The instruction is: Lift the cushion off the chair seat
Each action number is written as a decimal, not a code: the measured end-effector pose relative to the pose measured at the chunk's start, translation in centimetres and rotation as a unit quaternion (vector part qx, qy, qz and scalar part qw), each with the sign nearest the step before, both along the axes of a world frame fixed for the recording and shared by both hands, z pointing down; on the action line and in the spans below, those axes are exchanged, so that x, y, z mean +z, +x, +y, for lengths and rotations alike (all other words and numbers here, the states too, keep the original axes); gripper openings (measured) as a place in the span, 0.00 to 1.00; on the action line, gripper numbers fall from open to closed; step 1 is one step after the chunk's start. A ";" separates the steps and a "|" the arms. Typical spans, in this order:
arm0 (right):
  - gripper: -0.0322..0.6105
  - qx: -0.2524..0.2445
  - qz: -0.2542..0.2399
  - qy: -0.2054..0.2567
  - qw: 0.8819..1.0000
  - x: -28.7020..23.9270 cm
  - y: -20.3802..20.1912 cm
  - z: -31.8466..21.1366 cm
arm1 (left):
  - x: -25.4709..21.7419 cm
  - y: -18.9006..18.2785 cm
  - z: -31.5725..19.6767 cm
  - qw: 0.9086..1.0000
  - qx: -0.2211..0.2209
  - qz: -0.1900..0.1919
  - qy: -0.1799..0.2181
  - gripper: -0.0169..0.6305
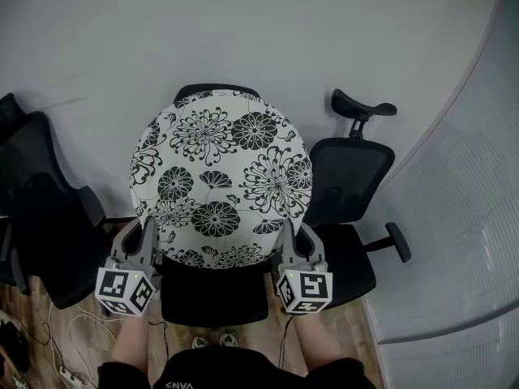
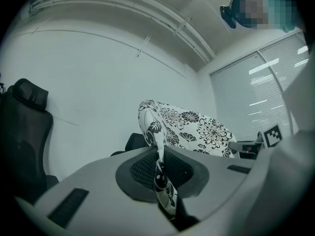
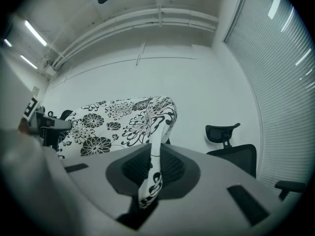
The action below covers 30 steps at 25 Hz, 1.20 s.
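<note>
Head view, nearest: left gripper [image 1: 147, 232] and right gripper [image 1: 290, 237], each clamped tight on the near rim of the round black-and-white floral fabric cushion [image 1: 220, 177], one per side; thin fabric edge pinched between the jaws in both gripper views. Held up over the black office chair [image 1: 215, 294], seat bare below the cushion's near edge. Farther off, a black mesh chair with headrest [image 1: 349, 177] at right, then the pale wall [image 1: 243, 23].

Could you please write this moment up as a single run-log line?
left gripper: shut on cushion edge | right gripper: shut on cushion edge | cushion: held up over seat
</note>
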State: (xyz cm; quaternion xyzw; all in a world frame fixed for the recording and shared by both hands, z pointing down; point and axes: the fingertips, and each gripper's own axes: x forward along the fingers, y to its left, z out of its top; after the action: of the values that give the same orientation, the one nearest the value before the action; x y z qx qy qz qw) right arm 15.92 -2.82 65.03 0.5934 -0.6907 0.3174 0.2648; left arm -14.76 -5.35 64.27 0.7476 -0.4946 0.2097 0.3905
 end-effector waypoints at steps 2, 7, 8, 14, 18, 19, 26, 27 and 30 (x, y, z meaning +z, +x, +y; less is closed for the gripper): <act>0.11 0.000 0.000 0.001 1.000 0.2 0.1 0.1 | 0.2 -0.1 0.0 1.000 0.001 -0.002 0.001 0.07; 0.11 0.000 0.004 0.000 1.000 0.3 0.1 0.1 | 0.4 -0.1 0.0 1.000 0.000 0.000 0.002 0.07; 0.11 0.000 0.004 -0.001 1.000 0.3 0.1 0.1 | 0.4 -0.1 0.0 1.000 0.000 0.000 0.001 0.07; 0.11 -0.002 0.006 -0.005 1.000 0.3 0.1 0.0 | 0.3 -0.1 -0.1 1.000 -0.002 0.002 -0.001 0.07; 0.11 -0.003 0.006 -0.006 1.000 0.3 0.0 0.0 | 0.2 -0.1 -0.1 1.000 -0.001 0.001 -0.001 0.07; 0.11 -0.003 0.006 -0.006 1.000 0.3 0.0 0.0 | 0.2 -0.1 -0.1 1.000 -0.001 0.001 -0.001 0.07; 0.11 -0.005 0.007 -0.006 1.000 0.2 0.1 0.0 | 0.2 -0.1 -0.1 1.000 0.001 0.001 -0.001 0.07; 0.11 -0.005 0.006 -0.007 1.000 0.2 0.1 0.0 | 0.2 -0.1 -0.1 1.000 0.001 0.001 -0.001 0.07; 0.11 -0.006 0.006 -0.007 1.000 0.2 0.1 -0.1 | 0.2 -0.1 -0.1 1.000 0.001 -0.001 -0.002 0.07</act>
State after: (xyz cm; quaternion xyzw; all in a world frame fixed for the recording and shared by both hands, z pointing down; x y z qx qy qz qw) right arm 15.98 -2.88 65.21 0.5893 -0.6904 0.3171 0.2750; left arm -14.85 -5.44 64.47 0.7475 -0.4934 0.2116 0.3911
